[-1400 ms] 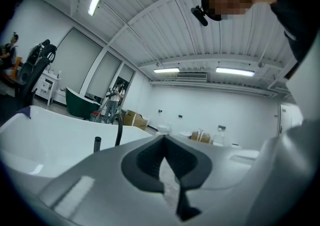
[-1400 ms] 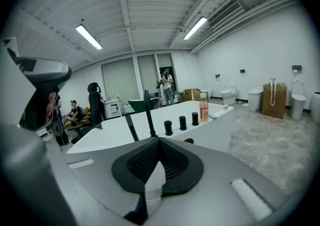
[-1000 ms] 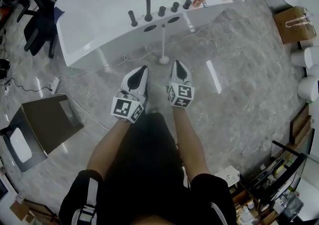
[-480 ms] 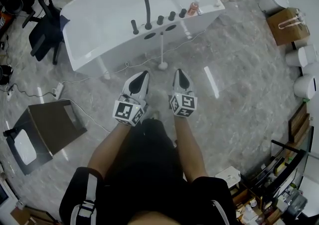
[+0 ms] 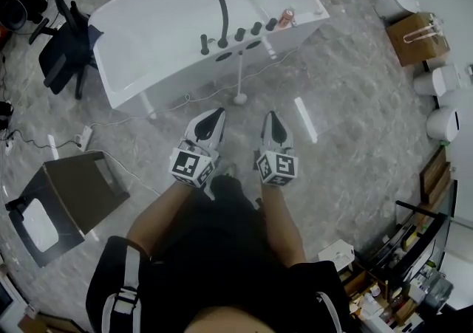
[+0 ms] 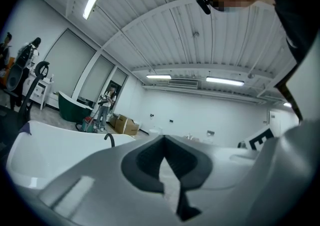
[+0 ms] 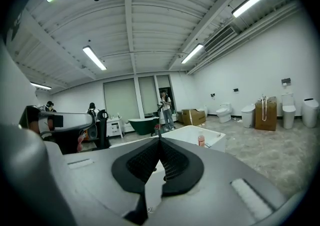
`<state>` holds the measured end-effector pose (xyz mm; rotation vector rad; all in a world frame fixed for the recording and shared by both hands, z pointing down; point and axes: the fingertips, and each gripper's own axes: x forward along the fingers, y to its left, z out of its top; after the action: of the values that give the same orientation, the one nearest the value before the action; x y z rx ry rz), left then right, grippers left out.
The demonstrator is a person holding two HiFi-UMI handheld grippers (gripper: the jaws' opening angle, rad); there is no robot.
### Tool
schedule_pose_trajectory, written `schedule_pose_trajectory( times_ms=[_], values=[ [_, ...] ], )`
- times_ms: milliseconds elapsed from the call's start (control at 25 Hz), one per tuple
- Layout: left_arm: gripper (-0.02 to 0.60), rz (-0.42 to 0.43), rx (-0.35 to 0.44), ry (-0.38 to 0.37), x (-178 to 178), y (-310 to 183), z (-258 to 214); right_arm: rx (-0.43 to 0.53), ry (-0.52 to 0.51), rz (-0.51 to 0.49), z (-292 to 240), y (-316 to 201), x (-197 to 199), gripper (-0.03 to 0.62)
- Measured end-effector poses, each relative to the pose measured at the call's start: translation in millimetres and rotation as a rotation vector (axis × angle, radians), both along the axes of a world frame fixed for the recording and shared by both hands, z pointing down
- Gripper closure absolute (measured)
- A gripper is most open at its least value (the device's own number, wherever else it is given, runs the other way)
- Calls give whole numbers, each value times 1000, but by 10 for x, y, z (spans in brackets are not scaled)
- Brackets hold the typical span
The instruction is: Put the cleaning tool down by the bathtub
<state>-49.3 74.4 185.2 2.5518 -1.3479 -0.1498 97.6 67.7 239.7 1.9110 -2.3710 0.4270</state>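
The white bathtub [image 5: 170, 21] with a black faucet [image 5: 220, 18] fills the top of the head view. The cleaning tool [image 5: 240, 73], a white pole on a round base, stands upright on the floor against the tub's side wall. Both grippers hover side by side over the floor just short of it. My left gripper [image 5: 216, 113] is shut and empty, its tips [image 6: 164, 137] meeting. My right gripper [image 5: 270, 114] is also shut with nothing in it, its pads [image 7: 159, 141] together. The tub [image 7: 192, 135] shows beyond the right jaws.
An orange bottle [image 5: 287, 15] stands on the tub rim. An open cardboard box [image 5: 77, 184] lies at the left, with a power strip and cable [image 5: 81, 134] and a black chair [image 5: 63, 51]. Toilets [image 5: 442, 123], a carton [image 5: 416, 38] and a shelf [image 5: 414, 250] line the right.
Both grippers have drawn back a little from the tub and sit lower in the head view. The tool stays standing by the tub; both grippers stay shut.
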Motion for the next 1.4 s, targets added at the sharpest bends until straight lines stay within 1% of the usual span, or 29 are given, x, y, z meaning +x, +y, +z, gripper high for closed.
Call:
schedule_pose_trajectory(
  times_ms=[240,400,560,880,1400],
  values=[
    [574,19,19,-14,-207,127,-186,16,3,-7,-258,195,-288,595],
    [574,20,14,-3,-330,259,-251,23,2,-13,-389,360,-444,595],
    [574,25,14,4,-379,417,-279,36,-5,-13,-474,538,-530,595],
    [574,62,11,3,-316,589,-300,55,-8,-5,-551,732,-553,595],
    [574,53,7,5,-295,571,-278,73,6,-25,-598,761,-576,595]
  ],
)
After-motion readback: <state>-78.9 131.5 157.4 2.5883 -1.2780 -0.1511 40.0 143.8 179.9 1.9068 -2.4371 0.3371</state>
